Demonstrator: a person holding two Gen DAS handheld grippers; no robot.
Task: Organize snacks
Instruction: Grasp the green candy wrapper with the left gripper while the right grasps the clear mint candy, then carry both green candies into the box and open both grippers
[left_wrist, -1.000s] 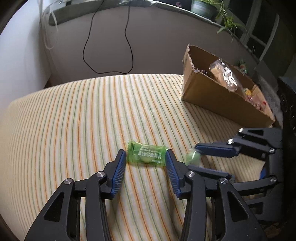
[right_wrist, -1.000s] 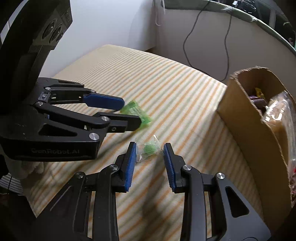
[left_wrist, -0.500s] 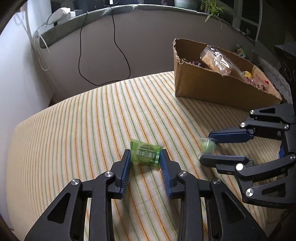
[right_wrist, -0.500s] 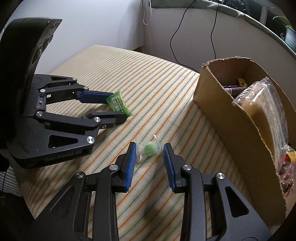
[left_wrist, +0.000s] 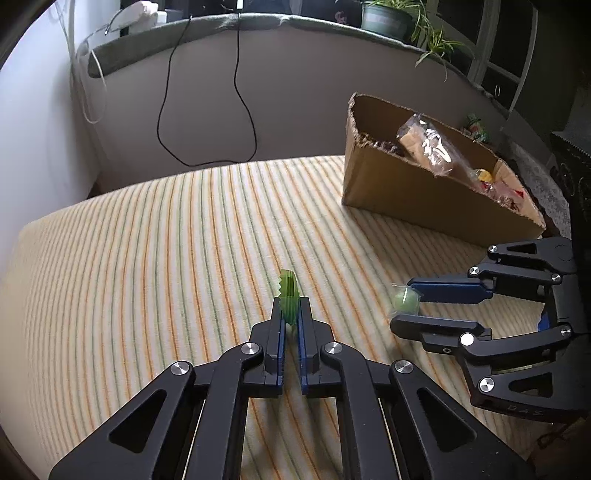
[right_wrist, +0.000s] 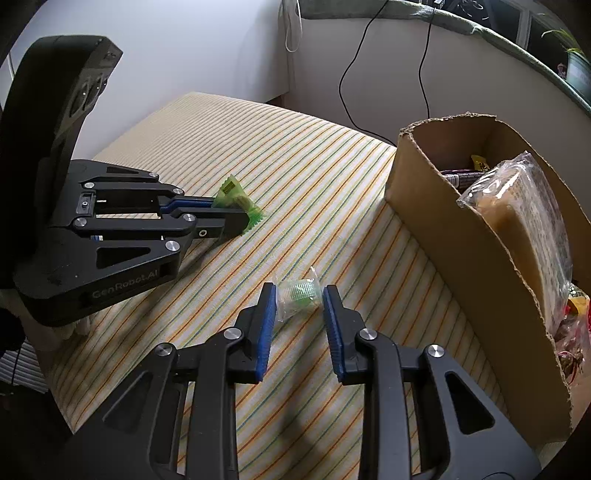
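Left gripper (left_wrist: 290, 314): clamped on green candy packet (left_wrist: 287, 300), jaws just closed; packet pinched edge-up above striped cloth (left_wrist: 147, 240)
Right gripper (right_wrist: 300, 301): jaws just narrowing around clear-wrapped green sweet (right_wrist: 297, 295); pads not visibly pressing yet; sweet resting on cloth
Done: cardboard box (right_wrist: 480, 258) already holding several snacks
Left: 2 candies to carry into box
Hidden: box's far end cut off; contents underneath unreadable
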